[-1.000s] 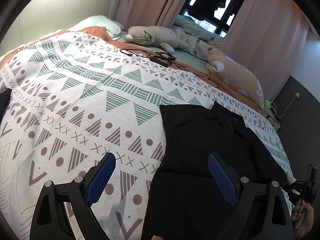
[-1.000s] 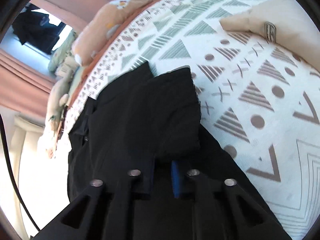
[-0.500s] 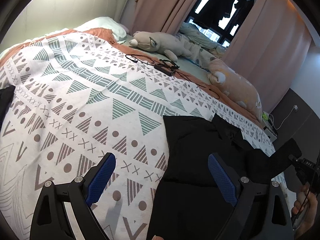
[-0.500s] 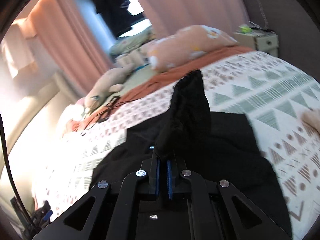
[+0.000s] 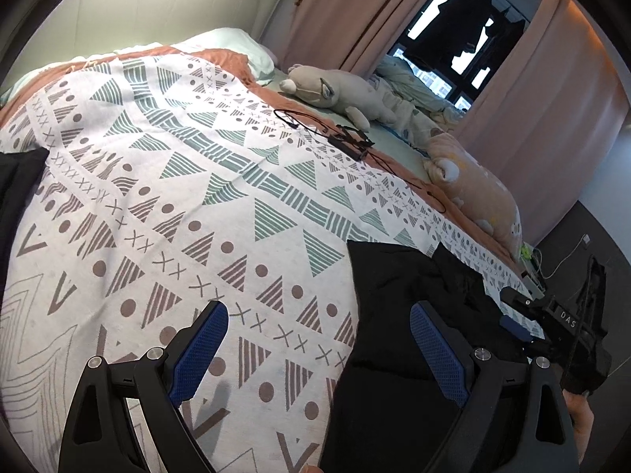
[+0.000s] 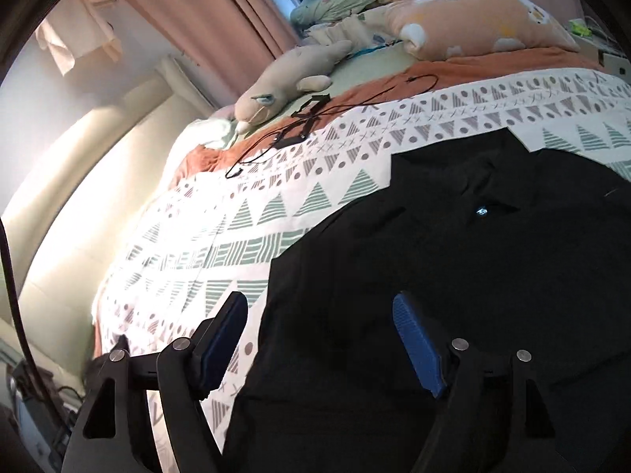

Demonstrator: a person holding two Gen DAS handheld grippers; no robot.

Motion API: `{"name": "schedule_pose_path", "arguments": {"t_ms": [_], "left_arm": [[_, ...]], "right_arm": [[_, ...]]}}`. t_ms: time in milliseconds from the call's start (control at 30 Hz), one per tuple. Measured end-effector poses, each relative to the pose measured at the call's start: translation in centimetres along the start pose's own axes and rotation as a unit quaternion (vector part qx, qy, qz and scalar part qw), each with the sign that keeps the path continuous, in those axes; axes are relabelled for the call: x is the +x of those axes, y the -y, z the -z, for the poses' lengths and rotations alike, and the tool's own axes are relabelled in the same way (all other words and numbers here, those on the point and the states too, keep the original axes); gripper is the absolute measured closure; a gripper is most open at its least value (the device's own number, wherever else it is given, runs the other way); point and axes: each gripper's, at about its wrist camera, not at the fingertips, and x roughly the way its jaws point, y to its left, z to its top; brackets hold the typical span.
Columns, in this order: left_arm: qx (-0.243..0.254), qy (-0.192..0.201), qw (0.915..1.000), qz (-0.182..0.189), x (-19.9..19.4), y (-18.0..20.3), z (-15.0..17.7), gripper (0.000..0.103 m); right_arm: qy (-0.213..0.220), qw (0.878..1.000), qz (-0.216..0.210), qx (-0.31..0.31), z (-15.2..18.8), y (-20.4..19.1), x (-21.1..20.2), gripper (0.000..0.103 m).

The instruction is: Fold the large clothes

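Black shirt [image 6: 453, 260] flat on bedspread [image 6: 221, 236], filling lower right of right view. Right tongs [image 6: 319, 343] just sprang apart, nothing between; left tongs [image 5: 315, 351] spread, empty. Sleeve fold-in looks done; next probably needs grabbing hem.

shirt [image 6: 473, 276]: matt black cloth | bedspread [image 5: 197, 197]: printed woven cloth | my pads [image 6: 416, 343]: blue ribbed rubber-like
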Motion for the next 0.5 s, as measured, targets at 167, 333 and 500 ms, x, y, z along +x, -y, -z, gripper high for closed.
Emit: {"name": "schedule_pose_path", "arguments": {"t_ms": [167, 333, 500], "left_arm": [[-0.001, -0.005, 1.0000, 0.005, 0.1, 0.0, 0.0, 0.009], [0.020, -0.013, 0.9997, 0.004, -0.7, 1.3, 0.9, 0.009], [0.053, -0.019, 0.9983, 0.010, -3.0, 3.7, 2.5, 0.009]], "right_arm": [[-0.005, 1.000, 0.026, 0.014, 0.4, 1.7, -0.9, 0.027], [0.021, 0.996, 0.085, -0.011, 1.0, 3.2, -5.3, 0.027], [0.038, 0.993, 0.109, 0.004, 1.9, 5.8, -10.2, 0.027]]}}
